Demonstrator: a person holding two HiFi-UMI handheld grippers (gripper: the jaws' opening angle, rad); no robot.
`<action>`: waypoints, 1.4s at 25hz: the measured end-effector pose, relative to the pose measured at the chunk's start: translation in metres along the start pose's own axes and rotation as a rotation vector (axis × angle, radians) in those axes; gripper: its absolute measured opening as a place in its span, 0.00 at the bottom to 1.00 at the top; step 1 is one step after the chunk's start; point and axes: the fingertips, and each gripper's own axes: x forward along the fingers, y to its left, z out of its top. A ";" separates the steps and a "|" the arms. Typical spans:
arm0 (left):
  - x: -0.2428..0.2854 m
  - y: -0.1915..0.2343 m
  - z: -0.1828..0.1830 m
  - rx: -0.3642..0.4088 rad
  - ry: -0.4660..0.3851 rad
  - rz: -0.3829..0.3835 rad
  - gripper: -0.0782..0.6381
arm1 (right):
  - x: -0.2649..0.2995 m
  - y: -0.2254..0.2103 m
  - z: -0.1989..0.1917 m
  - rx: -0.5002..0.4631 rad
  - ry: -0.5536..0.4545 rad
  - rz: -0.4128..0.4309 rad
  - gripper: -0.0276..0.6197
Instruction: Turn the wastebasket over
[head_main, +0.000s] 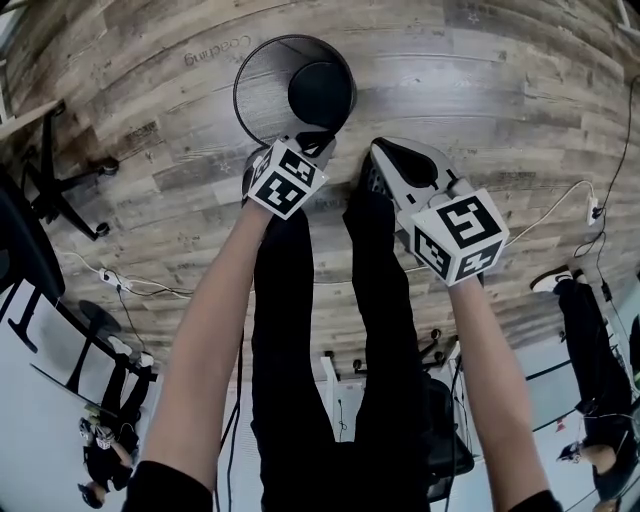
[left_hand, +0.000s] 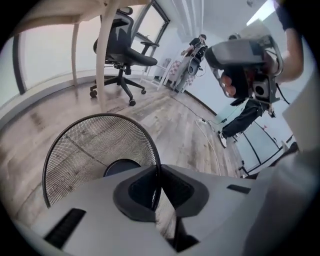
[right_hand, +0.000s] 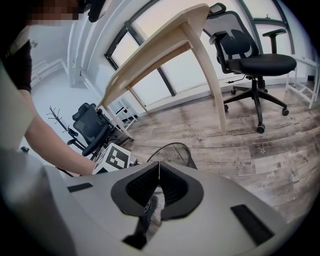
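One grip on the rim, basket not yet turned over.
On the grey wood-plank floor (head_main: 480, 90) the round black wire-mesh wastebasket (head_main: 262, 85) stands mouth up towards me; my left gripper (head_main: 312, 145) is pinched shut on its near rim, the thin edge caught between the jaws, I judge as a handle for tipping it, while my right gripper (head_main: 383, 152) hangs closed and empty just beside, off the basket.

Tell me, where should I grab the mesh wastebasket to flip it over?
Grip the thin wire rim of the wastebasket, coming from above on the near side, one jaw inside and one outside. Its mouth faces up, and the mesh wall is thin enough to pinch. The left gripper is shut on it there.
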 end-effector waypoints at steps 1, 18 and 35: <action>0.000 -0.002 0.003 -0.030 -0.024 -0.016 0.17 | -0.001 -0.001 0.000 0.001 0.000 -0.002 0.09; -0.047 0.061 0.013 -0.357 -0.237 0.069 0.16 | 0.004 -0.009 0.007 0.020 -0.013 -0.017 0.09; -0.080 0.097 -0.054 -0.496 -0.215 0.168 0.17 | 0.025 0.011 -0.002 0.014 0.021 -0.006 0.09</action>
